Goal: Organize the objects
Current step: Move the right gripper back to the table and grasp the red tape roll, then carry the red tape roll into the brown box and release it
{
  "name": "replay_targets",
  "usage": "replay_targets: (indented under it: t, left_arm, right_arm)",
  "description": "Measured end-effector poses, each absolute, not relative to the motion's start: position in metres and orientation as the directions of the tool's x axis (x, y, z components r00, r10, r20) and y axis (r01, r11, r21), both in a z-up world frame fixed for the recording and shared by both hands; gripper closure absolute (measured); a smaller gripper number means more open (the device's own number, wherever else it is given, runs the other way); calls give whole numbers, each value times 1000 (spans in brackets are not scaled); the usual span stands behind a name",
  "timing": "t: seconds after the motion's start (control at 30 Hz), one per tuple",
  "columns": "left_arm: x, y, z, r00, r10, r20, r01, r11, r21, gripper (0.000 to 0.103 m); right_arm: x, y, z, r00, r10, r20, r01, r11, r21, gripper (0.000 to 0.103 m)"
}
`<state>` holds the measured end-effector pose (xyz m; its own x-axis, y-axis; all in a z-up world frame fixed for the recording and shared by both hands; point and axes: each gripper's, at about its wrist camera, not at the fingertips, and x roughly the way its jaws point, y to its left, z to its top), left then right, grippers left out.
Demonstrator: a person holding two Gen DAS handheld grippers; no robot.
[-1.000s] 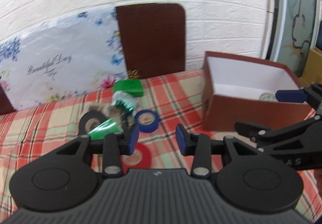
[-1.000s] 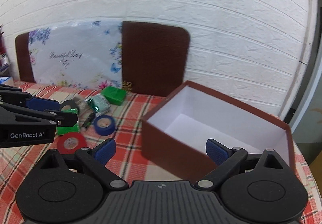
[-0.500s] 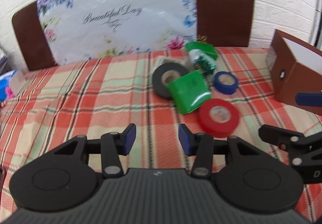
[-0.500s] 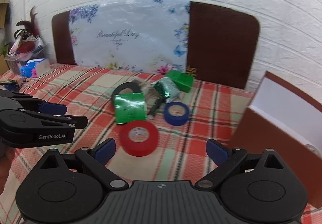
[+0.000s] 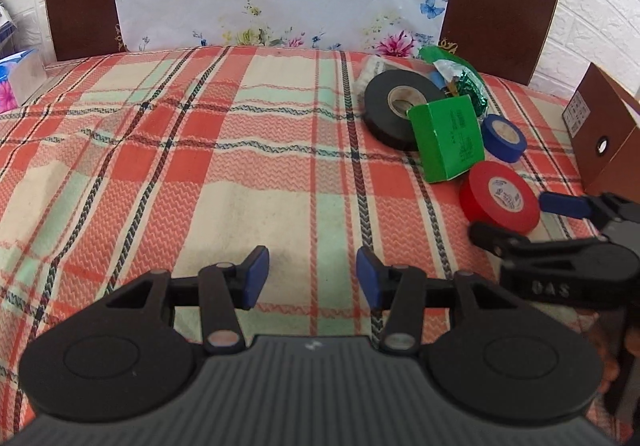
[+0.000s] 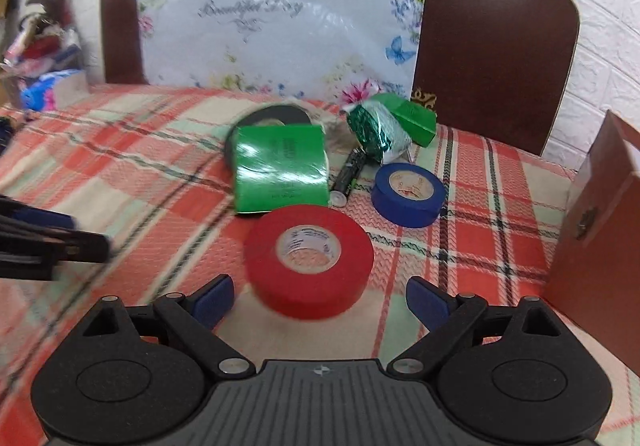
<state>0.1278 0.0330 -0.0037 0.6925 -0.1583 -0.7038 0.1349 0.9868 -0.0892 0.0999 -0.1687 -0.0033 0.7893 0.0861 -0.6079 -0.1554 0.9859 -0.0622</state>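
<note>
The red tape [image 6: 309, 260] is taken as the thing in hand: it lies flat on the plaid cloth [image 5: 240, 173], just ahead of the right gripper [image 6: 320, 300], whose jaws stand wide apart with nothing pressed between them, the roll lying in front of the pads rather than clasped. Nothing is seen to be sorted yet, as far as can be judged: every loose item rests on the cloth, and the inside of the brown box [image 6: 600, 246], to the right of the red tape, is not shown from here, so its contents cannot be told. Most of the task is therefore judged to remain. Behind the red tape a green box [image 6: 280, 169] lies against a black tape [image 5: 396, 107]; behind and to the right of the red tape a blue tape [image 6: 408, 193] is found, with one battery [image 6: 349, 175] between it and the green box. Further back a foil packet [image 6: 376, 131] and a second green box [image 6: 412, 117] are seen. Counted: three tape rolls, two green boxes, one battery, one foil packet, one brown box; a pale item behind the black tape cannot be identified. Left of the red tape, over bare cloth, the left gripper [image 5: 313, 278] is held part open and empty, its jaws having just been widening.
</note>
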Motion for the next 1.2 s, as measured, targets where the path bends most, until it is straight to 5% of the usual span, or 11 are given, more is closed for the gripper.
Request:
replay_targets:
  t: [0.07,0.13,0.37,0.57,0.9,1.03,1.2]
  left_arm:
    - [127,34,-1,689,-181,-701,144,983,-112,53]
    - [128,33,1,679,-207,-704,154,978,-139,53]
    - [118,4,9,596,-376,-709,252,926,-279,53]
    - [94,-45,12,512,-454,-729,398,878,-267,54]
    - [82,-74,-3,505,-387,-772,398,898,-190,53]
    - [78,-84,-8,523,-392,-757,413,893,-177,73]
    - [76,-97,17,528,-394,-752,421,891,-171,76]
  right_arm:
    - [108,-172,-5,792,106,-601,-144,989,-16,14]
    - [112,-175,-3,782,151,-605,-169,985,26,31]
    - [72,-170,-1,762,193,-619,-244,970,2,31]
    - [13,-181,-3,750,227,-621,-285,958,6,31]
    - [-14,-194,-7,764,224,-605,-267,964,19,27]
    - [-16,-192,-9,774,227,-591,-277,961,6,32]
    - [-23,-195,-6,802,227,-553,-274,962,-3,32]
